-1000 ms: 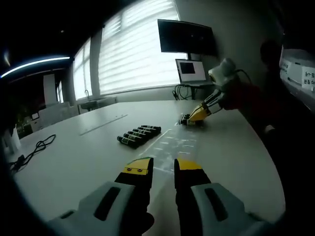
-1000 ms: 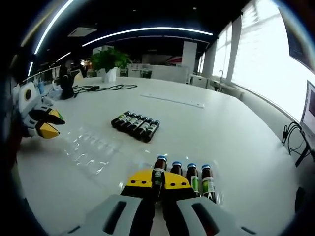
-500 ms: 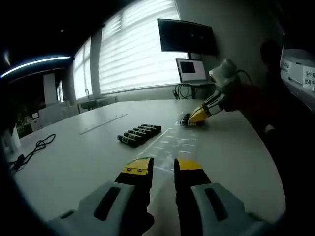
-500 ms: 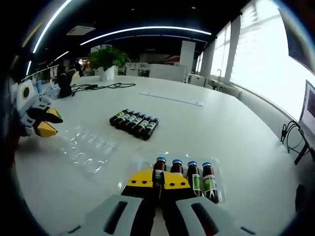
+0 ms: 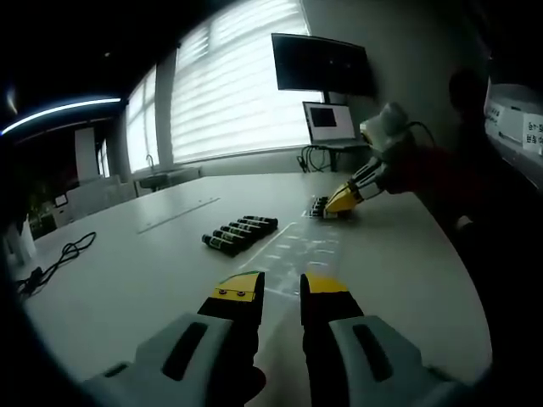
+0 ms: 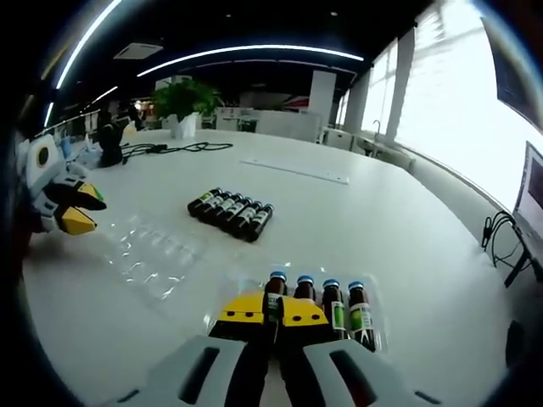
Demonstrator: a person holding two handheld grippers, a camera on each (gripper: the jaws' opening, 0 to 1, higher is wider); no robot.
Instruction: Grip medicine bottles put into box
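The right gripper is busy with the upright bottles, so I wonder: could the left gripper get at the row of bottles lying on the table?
Probably yes. The left gripper is open and holds nothing, and the lying bottles sit ahead of it across bare table, with nothing between them. The right gripper works off to the side.

Bottles (image 6: 318,305) are showing dark brown glass, blue caps, green-white labels; surface (image 6: 407,229) is showing white; right tool (image 6: 273,315) tips yellow.

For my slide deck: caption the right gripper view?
Right gripper closed on a blue-capped medicine bottle beside three others on a white table.
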